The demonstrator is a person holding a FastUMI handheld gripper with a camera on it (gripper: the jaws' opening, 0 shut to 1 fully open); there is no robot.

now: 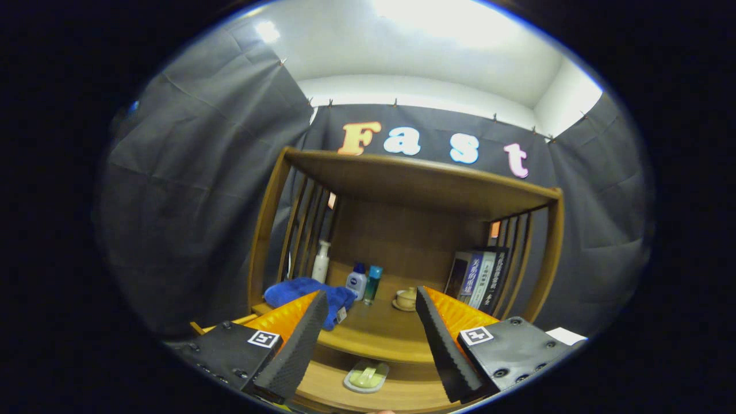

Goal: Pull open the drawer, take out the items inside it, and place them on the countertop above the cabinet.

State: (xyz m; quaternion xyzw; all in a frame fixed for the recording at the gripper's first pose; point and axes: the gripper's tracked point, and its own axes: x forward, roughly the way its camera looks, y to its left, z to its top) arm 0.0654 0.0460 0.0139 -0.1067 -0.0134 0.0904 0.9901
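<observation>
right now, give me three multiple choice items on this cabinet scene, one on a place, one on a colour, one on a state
1. Where does the blue cloth lie?
A. on the countertop, beside the bottles
B. in the drawer
C. on top of the books

2. What colour is the item in the drawer?
A. red
B. pale green
C. black

3. How do the fingers of the hand-held gripper stand?
A. shut on the cloth
B. shut on a bottle
C. apart, holding nothing

Answers:
1. A, the cloth lies on the countertop left of the small bottles.
2. B, the piece below the countertop edge looks pale green.
3. C, a wide gap shows between the fingers with nothing in it.
</observation>
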